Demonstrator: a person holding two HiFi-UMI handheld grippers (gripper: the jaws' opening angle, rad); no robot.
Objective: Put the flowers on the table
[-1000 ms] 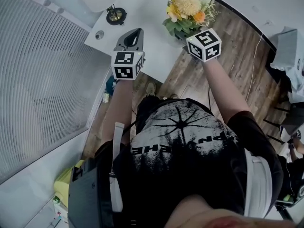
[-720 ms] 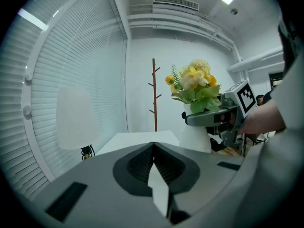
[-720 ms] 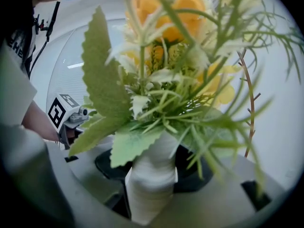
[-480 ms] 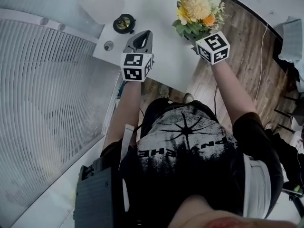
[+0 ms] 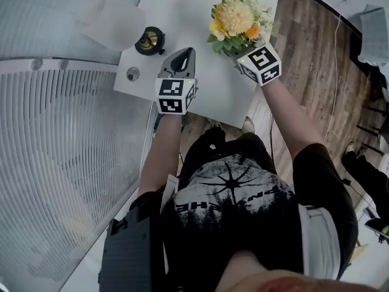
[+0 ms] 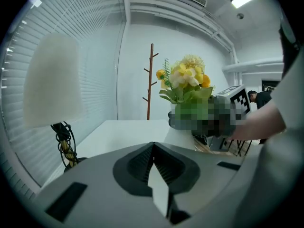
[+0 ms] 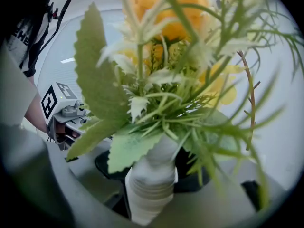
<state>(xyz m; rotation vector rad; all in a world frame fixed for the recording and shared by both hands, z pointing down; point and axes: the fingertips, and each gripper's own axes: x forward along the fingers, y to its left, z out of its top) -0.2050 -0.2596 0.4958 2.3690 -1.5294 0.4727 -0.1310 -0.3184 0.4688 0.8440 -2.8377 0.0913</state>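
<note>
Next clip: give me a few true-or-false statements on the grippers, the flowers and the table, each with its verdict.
1. The right gripper grips a white vase of flowers. True.
2. A lamp stands on the white table. True.
3. The left gripper holds the lamp. False: its jaws are together on nothing.
4. The flowers are blue. False: they are yellow and orange, with green leaves.
</note>
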